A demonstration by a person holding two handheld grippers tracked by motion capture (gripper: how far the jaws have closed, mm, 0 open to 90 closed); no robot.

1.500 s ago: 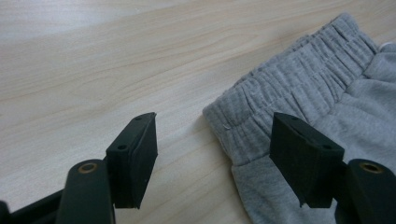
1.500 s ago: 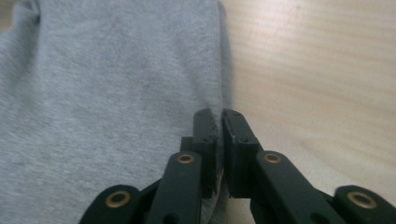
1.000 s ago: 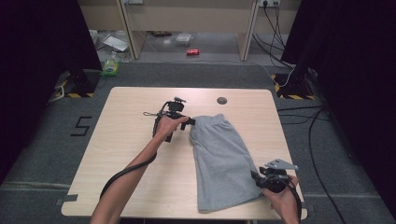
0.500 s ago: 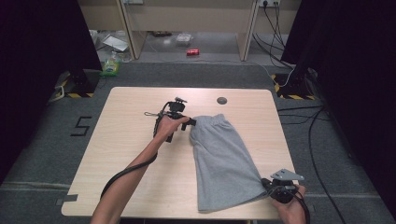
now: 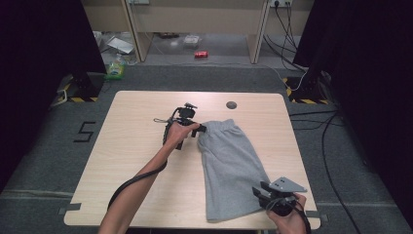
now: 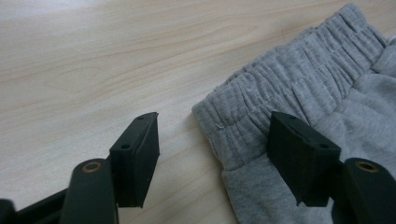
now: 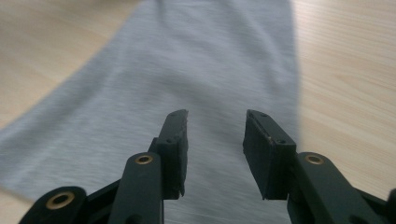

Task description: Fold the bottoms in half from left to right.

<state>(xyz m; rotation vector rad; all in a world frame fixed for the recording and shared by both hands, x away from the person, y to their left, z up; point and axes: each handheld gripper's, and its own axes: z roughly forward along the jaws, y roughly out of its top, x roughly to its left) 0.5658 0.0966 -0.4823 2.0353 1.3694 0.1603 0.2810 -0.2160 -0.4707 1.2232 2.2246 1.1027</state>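
Note:
Grey shorts [image 5: 229, 161] lie flat and lengthwise on the wooden table [image 5: 136, 146], with the elastic waistband at the far end. My left gripper [image 5: 198, 129] is at the waistband's left corner. In the left gripper view its jaws [image 6: 215, 116] have just been closing a little and stand open, with the waistband corner [image 6: 243, 121] lying between them and unpinched. My right gripper [image 5: 258, 191] hovers at the shorts' near right edge. Its jaws [image 7: 217, 114] have just been opening and stand apart over the smooth grey cloth [image 7: 187, 56], with nothing between them.
A small dark round disc [image 5: 232, 105] sits near the table's far edge. The table's front edge runs just below my right hand. On the floor behind the table lie a red can [image 5: 200, 54], a green bottle [image 5: 116, 68] and cables [image 5: 311, 122] at the right.
My right gripper drew back toward the front edge, then shifted slightly left along the shorts' hem; its jaws are now apart. The left hand and the shorts have stayed put.

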